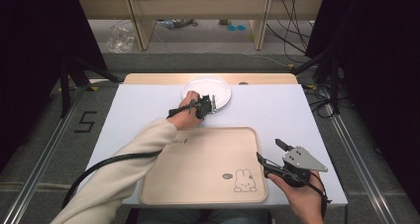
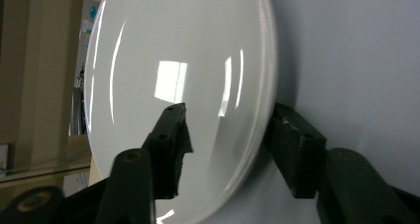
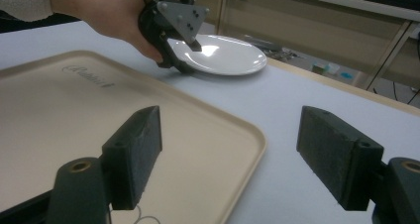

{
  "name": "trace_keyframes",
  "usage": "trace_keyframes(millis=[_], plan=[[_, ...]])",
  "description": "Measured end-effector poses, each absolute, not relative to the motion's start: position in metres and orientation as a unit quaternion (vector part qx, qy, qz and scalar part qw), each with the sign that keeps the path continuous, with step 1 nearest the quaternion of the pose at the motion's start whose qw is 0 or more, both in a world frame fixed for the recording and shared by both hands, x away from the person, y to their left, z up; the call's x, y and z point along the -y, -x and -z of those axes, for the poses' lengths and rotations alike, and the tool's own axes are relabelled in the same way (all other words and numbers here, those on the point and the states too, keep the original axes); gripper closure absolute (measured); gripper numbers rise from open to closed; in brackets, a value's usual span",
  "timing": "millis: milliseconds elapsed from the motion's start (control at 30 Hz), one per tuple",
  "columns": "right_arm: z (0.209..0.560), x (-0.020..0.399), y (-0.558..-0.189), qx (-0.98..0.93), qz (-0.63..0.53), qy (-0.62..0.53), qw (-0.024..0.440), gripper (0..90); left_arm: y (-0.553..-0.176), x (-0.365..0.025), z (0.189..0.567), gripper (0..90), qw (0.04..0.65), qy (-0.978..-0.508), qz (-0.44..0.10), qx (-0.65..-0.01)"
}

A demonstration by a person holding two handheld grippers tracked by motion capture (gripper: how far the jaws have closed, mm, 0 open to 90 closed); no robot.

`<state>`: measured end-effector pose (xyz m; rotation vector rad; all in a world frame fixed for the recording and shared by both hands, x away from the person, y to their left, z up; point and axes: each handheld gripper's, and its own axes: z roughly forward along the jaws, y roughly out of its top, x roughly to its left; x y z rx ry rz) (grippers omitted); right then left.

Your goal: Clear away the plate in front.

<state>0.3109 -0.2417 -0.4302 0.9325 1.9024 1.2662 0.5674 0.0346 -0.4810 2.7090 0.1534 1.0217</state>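
White plate (image 2: 188, 85) rim between left gripper (image 1: 207, 105) jaws, untouched | right gripper (image 1: 275, 157) jaws spread, level

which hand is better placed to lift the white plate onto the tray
Left: its tool already straddles the white plate's near rim, one jaw above and one below. The right tool waits open beside the tray.

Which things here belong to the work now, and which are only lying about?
In the work:
- white plate, its rim between the jaws of the left hand-held gripper
- beige tray, probably where the plate goes

Lying about:
- plastic bag on the floor
- cables behind the table
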Motion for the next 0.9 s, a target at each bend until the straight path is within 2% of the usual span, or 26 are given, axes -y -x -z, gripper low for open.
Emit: trace_keyframes(millis=[67, 100, 200, 433, 467, 900], plan=[[0.43, 0.241, -0.31, -0.729, -0.485, -0.36, 0.323, 27.3, -0.565, -0.032, 0.482, 61.4, 0.112, -0.931, -0.343, -0.054], [0.429, 0.241, -0.309, -0.73, -0.484, -0.359, 0.322, 27.4, -0.563, -0.029, 0.483, 68.5, 0.101, -0.932, -0.345, -0.05], [0.429, 0.242, -0.309, -0.73, -0.485, -0.359, 0.321, 27.5, -0.56, -0.026, 0.486, 74.9, 0.091, -0.931, -0.351, -0.048], [0.431, 0.243, -0.31, -0.725, -0.491, -0.354, 0.329, 27.5, -0.553, -0.02, 0.496, 79.4, 0.064, -0.912, -0.405, -0.024], [0.43, 0.243, -0.309, -0.728, -0.489, -0.361, 0.317, 27.5, -0.552, -0.019, 0.497, 80.6, 0.065, -0.909, -0.41, -0.027], [0.431, 0.243, -0.309, -0.728, -0.489, -0.364, 0.313, 28.0, -0.551, -0.02, 0.491, 82.9, 0.083, -0.902, -0.423, -0.04]])
